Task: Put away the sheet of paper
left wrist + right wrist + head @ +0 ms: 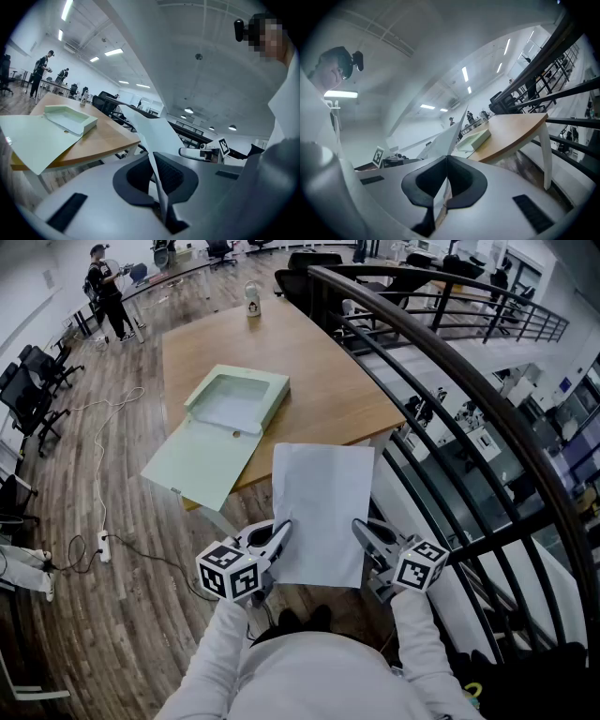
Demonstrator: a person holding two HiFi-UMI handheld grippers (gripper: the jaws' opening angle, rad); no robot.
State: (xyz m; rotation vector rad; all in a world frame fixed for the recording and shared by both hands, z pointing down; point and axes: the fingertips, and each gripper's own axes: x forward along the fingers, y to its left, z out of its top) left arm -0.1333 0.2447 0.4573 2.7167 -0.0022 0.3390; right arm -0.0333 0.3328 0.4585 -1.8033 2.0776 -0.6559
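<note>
A white sheet of paper (321,512) hangs in the air in front of me, just off the near corner of the wooden table (309,381). My left gripper (281,535) is shut on the sheet's left edge and my right gripper (361,532) is shut on its right edge. In the left gripper view the sheet (154,136) rises edge-on from between the jaws. The right gripper view shows the sheet (450,136) pinched the same way. A pale green box file (220,427) lies open on the table, its lid overhanging the near edge.
A dark curved railing (450,371) runs along the right, with a drop to a lower floor behind it. A small jar (252,300) stands at the table's far end. Cables and a power strip (103,545) lie on the wooden floor at left. A person (108,292) stands far off.
</note>
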